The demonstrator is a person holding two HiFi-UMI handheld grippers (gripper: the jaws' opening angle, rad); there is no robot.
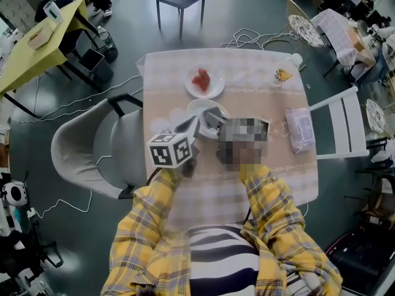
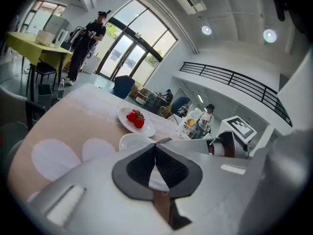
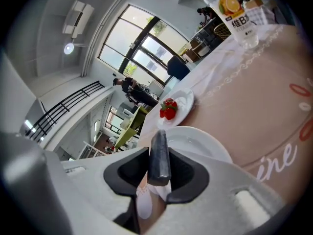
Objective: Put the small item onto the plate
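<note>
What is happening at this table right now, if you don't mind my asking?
A seated person works with a hand-held gripper in each hand. The right hand-held gripper is shut on a small dark item, right at an empty white plate. The left hand-held gripper is shut and holds nothing, close beside it. A plate of strawberries sits farther back.

far plate (image 1: 216, 91) behind near plate (image 1: 197, 106), bottle (image 1: 283, 74) right

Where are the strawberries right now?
In the head view, the strawberries sit on a small white plate at the far side of the table, just beyond the empty plate, left of the bottle.
</note>
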